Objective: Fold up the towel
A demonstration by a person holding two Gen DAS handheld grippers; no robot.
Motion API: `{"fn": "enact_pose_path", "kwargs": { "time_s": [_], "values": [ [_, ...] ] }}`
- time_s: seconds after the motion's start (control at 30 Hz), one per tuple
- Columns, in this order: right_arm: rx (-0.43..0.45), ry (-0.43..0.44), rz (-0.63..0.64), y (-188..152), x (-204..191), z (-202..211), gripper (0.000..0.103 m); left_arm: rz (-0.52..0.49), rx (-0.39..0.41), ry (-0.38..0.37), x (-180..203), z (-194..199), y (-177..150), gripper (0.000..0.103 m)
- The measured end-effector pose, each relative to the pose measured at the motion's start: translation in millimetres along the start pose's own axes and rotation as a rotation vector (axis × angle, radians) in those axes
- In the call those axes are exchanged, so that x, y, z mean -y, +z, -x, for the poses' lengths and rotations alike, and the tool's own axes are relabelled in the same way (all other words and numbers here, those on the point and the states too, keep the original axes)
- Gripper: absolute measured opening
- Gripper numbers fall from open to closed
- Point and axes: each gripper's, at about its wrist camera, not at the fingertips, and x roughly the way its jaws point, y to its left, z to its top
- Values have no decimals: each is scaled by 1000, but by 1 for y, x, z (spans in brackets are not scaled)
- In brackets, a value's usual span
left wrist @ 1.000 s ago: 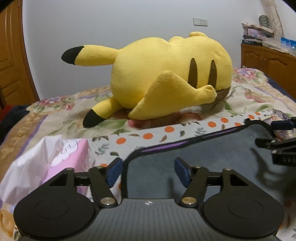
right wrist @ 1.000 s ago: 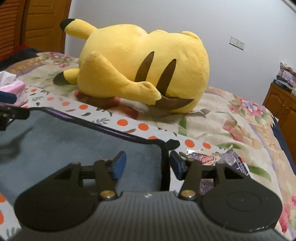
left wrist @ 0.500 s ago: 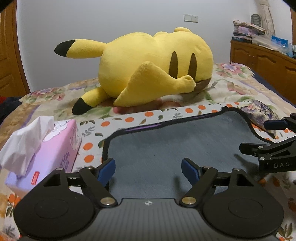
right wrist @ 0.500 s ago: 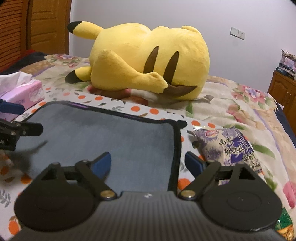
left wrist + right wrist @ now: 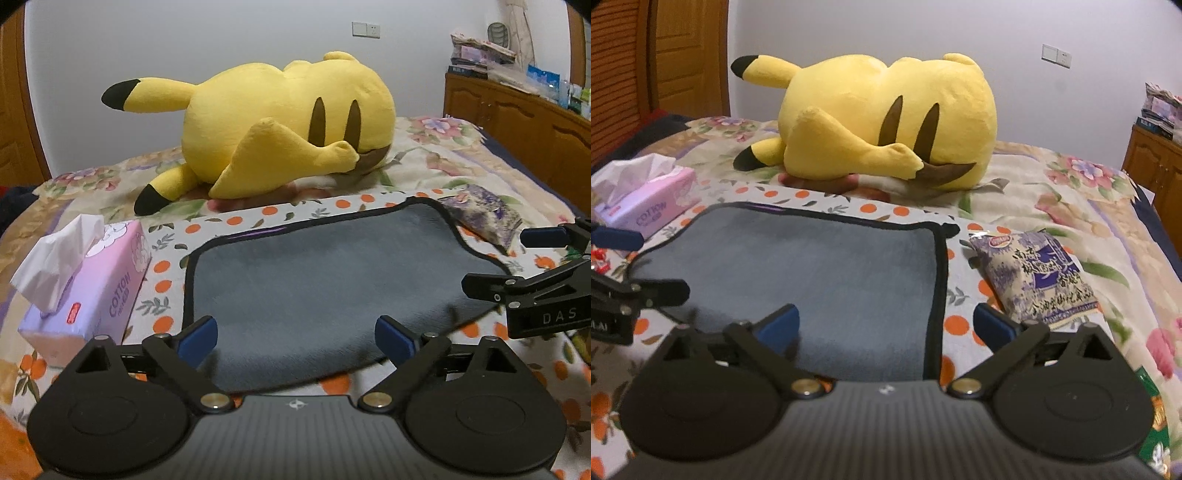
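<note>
A grey towel [image 5: 325,280] with a black hem lies flat on the bed; it also shows in the right wrist view [image 5: 820,273]. My left gripper [image 5: 295,341] is open and empty, raised over the towel's near edge toward its left side. My right gripper [image 5: 886,326] is open and empty, raised over the towel's near right corner, with the black hem running between its fingers. Each gripper shows at the side of the other's view: the right one [image 5: 532,266] and the left one [image 5: 631,266].
A big yellow plush [image 5: 284,125] lies on the bed behind the towel. A pink tissue box [image 5: 88,284] stands left of the towel. A purple snack packet [image 5: 1038,273] lies right of it. A wooden cabinet [image 5: 524,122] stands at the far right.
Both grippers have pulled back and risen from the towel's far corners to its near edge, and their jaws have opened wider. The towel now lies flat.
</note>
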Motion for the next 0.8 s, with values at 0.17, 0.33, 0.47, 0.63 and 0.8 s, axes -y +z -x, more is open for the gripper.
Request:
{"fn": "enact_pose_path", "kwargs": {
  "time_s": [0.17, 0.33, 0.47, 0.63, 0.8],
  "values": [
    [0, -7, 0, -1, -1, 17, 103, 12, 3, -8, 6, 18, -2, 101],
    [6, -6, -24, -1, 1, 35, 103, 21, -3, 10, 10, 34, -2, 103],
    [9, -22, -43, 2, 3, 47, 103, 48, 1, 8, 9, 48, -2, 103],
    [16, -40, -62, 3, 5, 62, 103, 42, 19, 12, 13, 63, 0, 103],
    [14, -66, -72, 3, 6, 73, 103, 65, 41, -14, 14, 78, 1, 103]
  ]
}}
